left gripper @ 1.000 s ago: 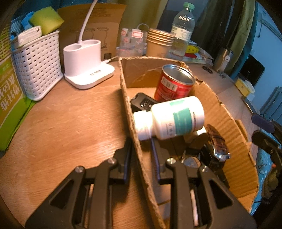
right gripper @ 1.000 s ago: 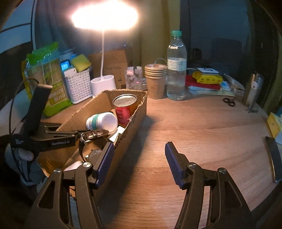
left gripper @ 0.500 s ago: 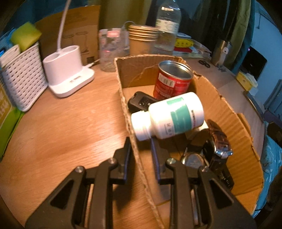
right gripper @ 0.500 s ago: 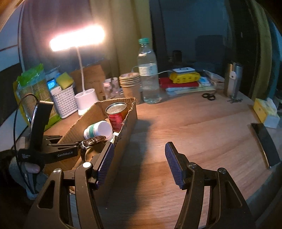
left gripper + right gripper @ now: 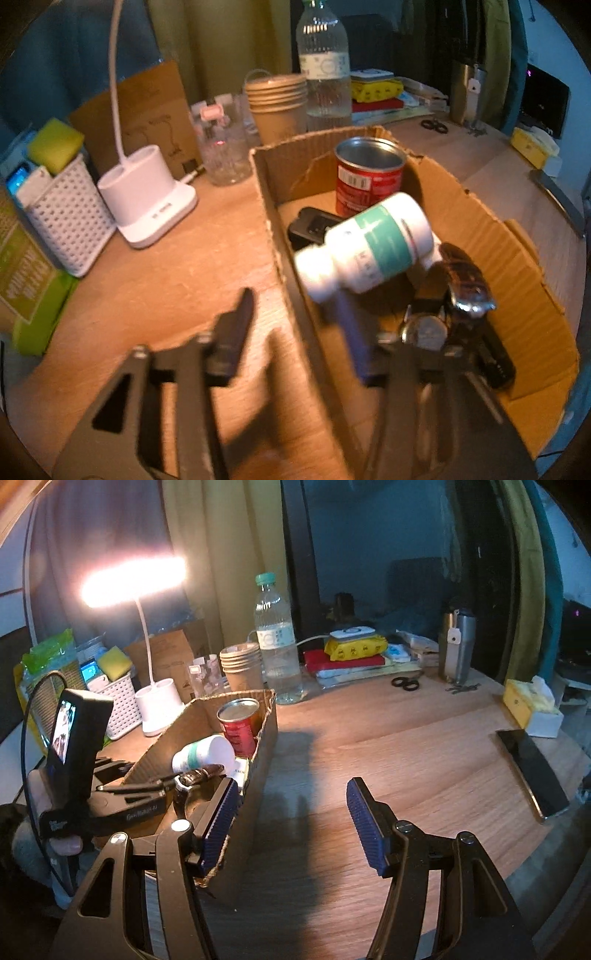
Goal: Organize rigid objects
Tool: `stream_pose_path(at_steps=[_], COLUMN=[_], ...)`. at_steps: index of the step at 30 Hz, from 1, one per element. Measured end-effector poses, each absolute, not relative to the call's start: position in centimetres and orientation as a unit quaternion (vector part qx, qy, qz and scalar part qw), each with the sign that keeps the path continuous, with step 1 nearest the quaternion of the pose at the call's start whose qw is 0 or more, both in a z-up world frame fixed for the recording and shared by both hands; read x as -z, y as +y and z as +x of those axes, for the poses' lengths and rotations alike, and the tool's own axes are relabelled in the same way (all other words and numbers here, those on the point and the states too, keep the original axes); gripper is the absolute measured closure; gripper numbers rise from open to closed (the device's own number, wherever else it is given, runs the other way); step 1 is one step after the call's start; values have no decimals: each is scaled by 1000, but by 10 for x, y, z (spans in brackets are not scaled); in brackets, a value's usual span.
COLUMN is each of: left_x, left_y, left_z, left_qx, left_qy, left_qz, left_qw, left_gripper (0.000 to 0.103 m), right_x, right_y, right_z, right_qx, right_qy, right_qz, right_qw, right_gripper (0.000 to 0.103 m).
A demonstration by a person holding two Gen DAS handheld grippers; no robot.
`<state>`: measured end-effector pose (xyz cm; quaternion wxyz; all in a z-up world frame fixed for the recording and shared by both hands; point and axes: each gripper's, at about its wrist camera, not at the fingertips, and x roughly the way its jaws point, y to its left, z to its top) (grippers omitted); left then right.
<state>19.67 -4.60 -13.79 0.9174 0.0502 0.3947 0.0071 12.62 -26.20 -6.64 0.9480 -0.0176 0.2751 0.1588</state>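
cardboard box point(image 5: 491, 236) stands on the table point(image 5: 177, 273), open at the top, walls torn and uneven. contents, as seen from the left wrist view: a red can point(image 5: 367, 175) upright in the far corner of the box, lid end up; a white pill bottle point(image 5: 364, 247) with a teal label lying tilted on its side, resting over a black device point(image 5: 314, 227); a wristwatch point(image 5: 456, 302) with a dark strap at the near end, beside a second black item that cannot be identified.

left claw point(image 5: 295, 325) straddles the box's left wall, one finger outside and one inside; jaws opening, pads not pressing the wall. image here is blurred.

right claw point(image 5: 291, 827) has jaws apart; its left finger is at the box's right wall near the near corner, the other over bare table, nothing gripped.

outside the box, toward the table's far edge: white basket point(image 5: 68, 221) holding a yellow sponge point(image 5: 55, 146), a white lamp base point(image 5: 151, 201), stacked paper cups point(image 5: 277, 107), a water bottle point(image 5: 325, 66).
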Motion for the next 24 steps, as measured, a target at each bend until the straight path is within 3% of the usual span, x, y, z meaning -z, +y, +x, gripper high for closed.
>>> stream_pose_path(at_steps=[2,12,21,24], left_x=[135,104,61,45], left_y=[-46,-42,-54,-57], left_z=[190,150,104,88], left_qx=[-13,-22,8,13], left_qy=[387,346,281,258], left_qz=[53,39,34,33], left_qw=[920,937,959,965], left_gripper=[42,39,17,13], right_x=[62,38,13,4], right_y=[-262,-257,-254,-254], right_z=[121,96,69,57], right_qx=[-157,-156,-148,-146], right_qy=[268,237,201,184], right_qz=[-19,-30,-43,-44], right_qw=[950,958,967,971], right_gripper=[38,38,36,26])
